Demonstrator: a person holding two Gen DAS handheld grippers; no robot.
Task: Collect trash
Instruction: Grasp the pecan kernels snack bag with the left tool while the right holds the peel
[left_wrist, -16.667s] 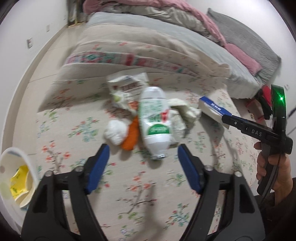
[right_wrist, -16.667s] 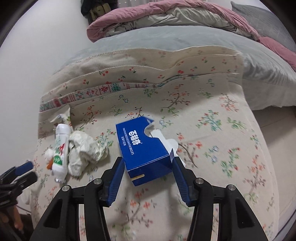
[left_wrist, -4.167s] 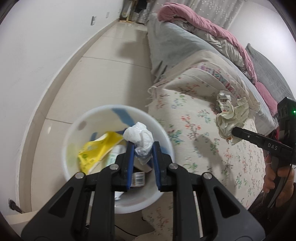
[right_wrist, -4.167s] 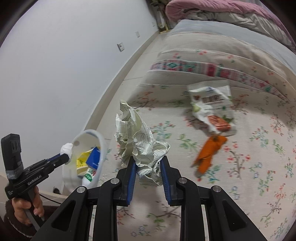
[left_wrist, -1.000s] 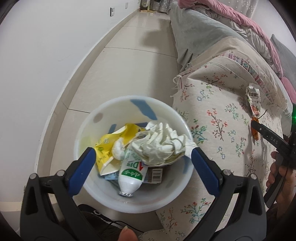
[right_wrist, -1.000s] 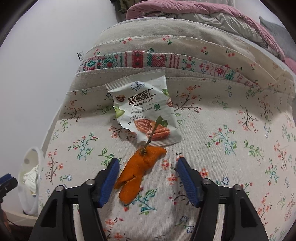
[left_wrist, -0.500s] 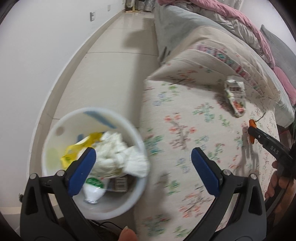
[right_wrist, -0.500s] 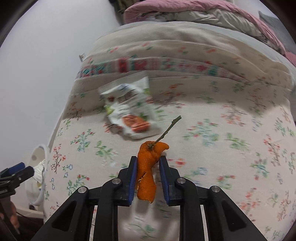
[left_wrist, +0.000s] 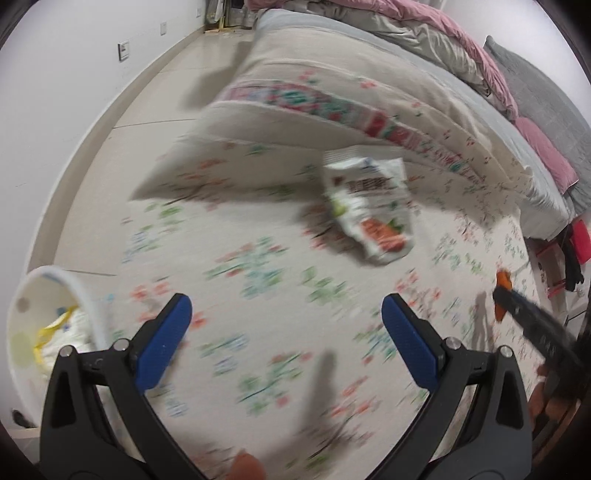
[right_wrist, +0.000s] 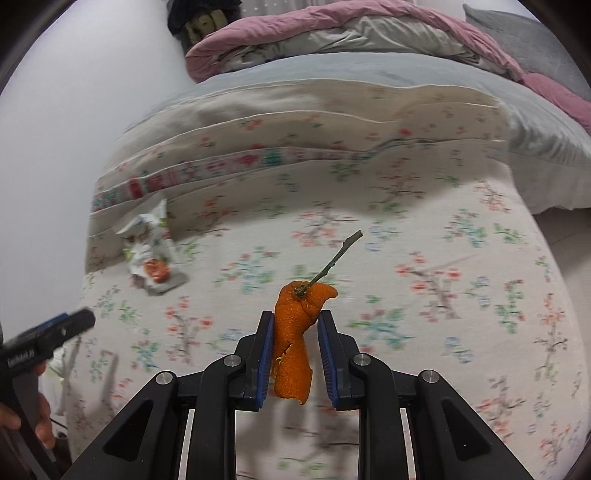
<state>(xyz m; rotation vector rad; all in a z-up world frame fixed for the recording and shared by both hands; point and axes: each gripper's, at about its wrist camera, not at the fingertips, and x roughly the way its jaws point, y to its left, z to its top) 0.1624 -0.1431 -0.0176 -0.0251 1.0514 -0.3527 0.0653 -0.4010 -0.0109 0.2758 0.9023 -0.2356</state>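
Right claw (right_wrist: 295, 354) clamps orange peel (right_wrist: 295, 332); left claw (left_wrist: 286, 332) gapes empty; next: carry peel left to bin (left_wrist: 55, 280); snack packet (left_wrist: 369, 210) remains on bed.

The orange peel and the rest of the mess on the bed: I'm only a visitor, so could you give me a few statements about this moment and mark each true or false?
1. The right gripper has its jaws shut on the orange peel. True.
2. The left gripper holds crumpled paper. False: its jaws stand wide open with nothing between them.
3. The snack packet lies on the flowered bedspread. True.
4. The white bin is empty. False: white and yellow trash shows inside it.
5. The peel has a green stem on it. True.
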